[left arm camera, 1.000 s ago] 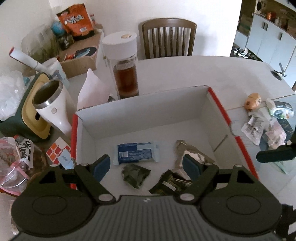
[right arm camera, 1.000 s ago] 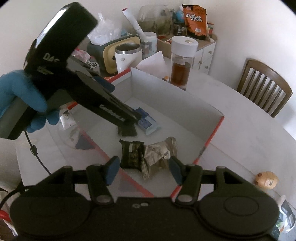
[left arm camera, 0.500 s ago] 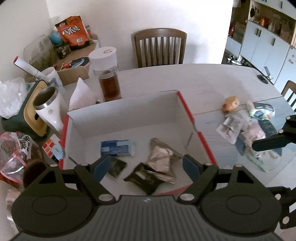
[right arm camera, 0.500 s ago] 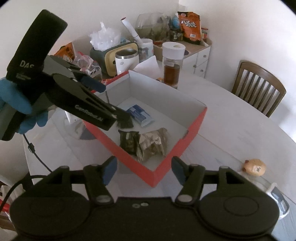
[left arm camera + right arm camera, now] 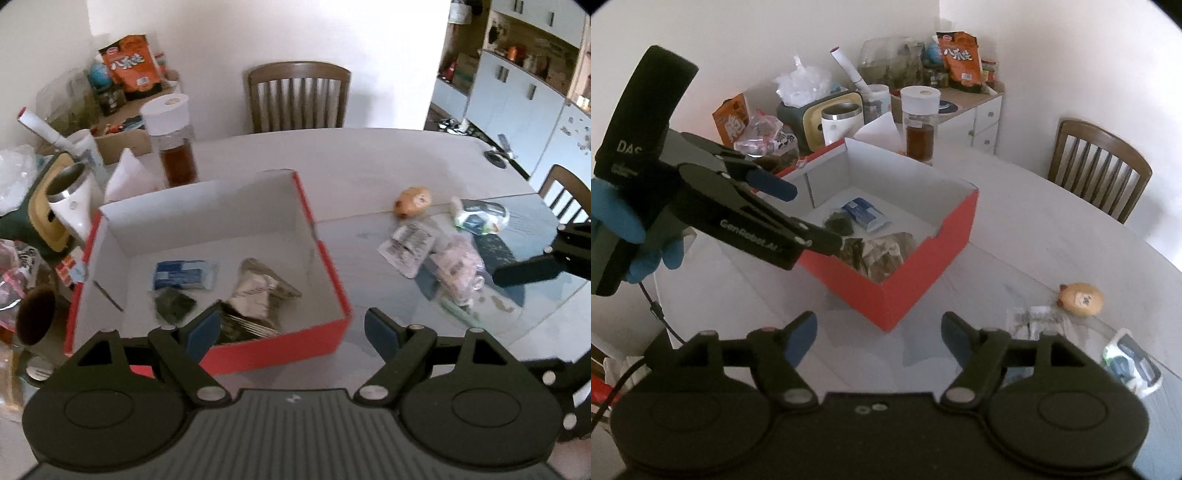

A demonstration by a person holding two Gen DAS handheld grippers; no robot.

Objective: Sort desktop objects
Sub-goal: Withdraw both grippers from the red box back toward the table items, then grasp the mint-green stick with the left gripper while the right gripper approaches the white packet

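We are working between drops: our left gripper (image 5: 291, 332) is hanging wide open and empty, our right gripper (image 5: 879, 338) is opening, also empty. The red cardboard box with white inside (image 5: 280, 350) is already holding several packets. Next we are probably needing the clear-wrapped packets on the glass tabletop (image 5: 410, 247).

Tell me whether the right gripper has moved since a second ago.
Yes. The right gripper, jaws opening and empty, has pulled back from over the red box, which now lies wholly ahead of its fingertips, toward the loose packets.
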